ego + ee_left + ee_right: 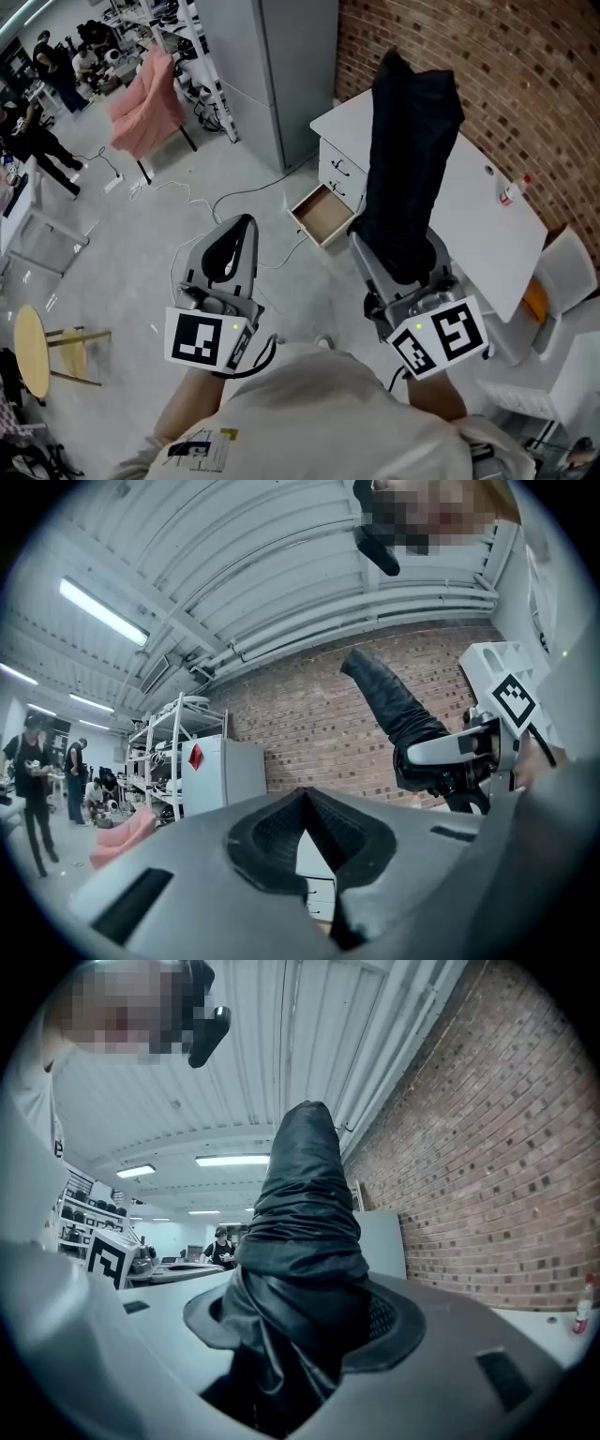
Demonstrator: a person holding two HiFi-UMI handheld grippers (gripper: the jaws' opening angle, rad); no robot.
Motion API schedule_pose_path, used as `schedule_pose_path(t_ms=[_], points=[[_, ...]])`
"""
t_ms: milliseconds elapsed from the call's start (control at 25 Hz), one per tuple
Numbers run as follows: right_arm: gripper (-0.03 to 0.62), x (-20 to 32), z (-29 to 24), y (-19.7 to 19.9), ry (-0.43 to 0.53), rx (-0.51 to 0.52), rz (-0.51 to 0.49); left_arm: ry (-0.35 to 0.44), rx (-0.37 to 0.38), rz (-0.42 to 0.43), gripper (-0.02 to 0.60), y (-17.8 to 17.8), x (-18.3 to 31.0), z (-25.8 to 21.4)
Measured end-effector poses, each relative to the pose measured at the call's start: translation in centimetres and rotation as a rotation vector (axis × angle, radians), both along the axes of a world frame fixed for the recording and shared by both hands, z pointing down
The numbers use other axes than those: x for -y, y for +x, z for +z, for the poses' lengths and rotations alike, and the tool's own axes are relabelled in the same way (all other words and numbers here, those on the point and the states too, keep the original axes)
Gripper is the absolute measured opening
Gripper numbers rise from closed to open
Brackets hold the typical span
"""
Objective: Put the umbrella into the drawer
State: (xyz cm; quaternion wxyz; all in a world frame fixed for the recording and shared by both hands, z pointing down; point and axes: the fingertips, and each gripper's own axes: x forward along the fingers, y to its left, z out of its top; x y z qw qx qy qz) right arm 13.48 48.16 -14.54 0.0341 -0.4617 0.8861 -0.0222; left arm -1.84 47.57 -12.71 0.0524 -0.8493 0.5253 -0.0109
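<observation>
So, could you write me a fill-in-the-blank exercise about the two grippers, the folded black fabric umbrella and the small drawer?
1. The right gripper is shut on the folded black fabric umbrella, while the left gripper holds ___.
2. The small drawer with a light brown inside, in the white cabinet, stands ___.
3. Behind the white table rises a red-brown ___ wall.
Missing words: nothing; open; brick.

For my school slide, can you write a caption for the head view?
The right gripper clutches a black umbrella, the left gripper is shut and empty, the drawer stands open.
</observation>
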Motion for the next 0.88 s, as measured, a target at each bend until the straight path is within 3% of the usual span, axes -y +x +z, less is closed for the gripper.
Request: schedule_pose_path(t_ms=[560,880], points=[[0.253,1.1,2.5,4.5,-0.034,0.026,-0.016,-0.041,0.008,-0.025,0.008,4.4,0.7,1.9],[0.253,2.1,3.4,5.3,-0.029,0.025,-0.014,-0.034,0.013,-0.041,0.008,4.5,1.8,2.6]])
